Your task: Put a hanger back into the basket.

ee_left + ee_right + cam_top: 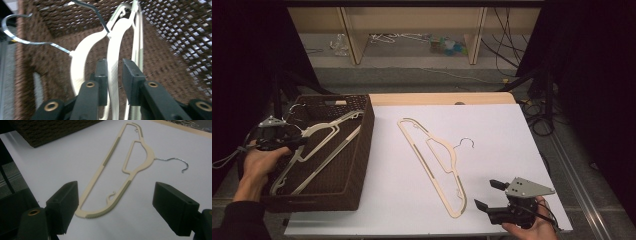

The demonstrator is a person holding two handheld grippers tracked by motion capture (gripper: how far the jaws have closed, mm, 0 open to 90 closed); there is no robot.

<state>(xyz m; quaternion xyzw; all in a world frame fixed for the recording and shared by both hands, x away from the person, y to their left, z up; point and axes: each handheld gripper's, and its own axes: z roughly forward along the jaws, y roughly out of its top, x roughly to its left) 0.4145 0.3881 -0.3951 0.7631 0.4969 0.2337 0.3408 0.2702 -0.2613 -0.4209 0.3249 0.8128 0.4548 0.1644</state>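
Note:
A cream plastic hanger (452, 162) (147, 153) with a metal hook lies flat on the white table (492, 130). My right gripper (487, 194) (116, 188) hovers open near the table's front edge, its jaws wide apart and pointing at the hanger's near end. To the left, a brown wicker basket (364, 145) holds two more cream hangers (319, 132). My left gripper (299, 141) (115, 63) reaches into the basket. One arm of a hanger (113, 75) stands between its jaws, beside the left jaw, with a gap to the right one. A second hanger (80, 57) lies beside it.
The basket's woven walls (175, 50) surround the left gripper closely. Past the table's far edge are wooden shelf legs (352, 35), cables (507, 60) and small items on the floor. Dark curtains flank both sides.

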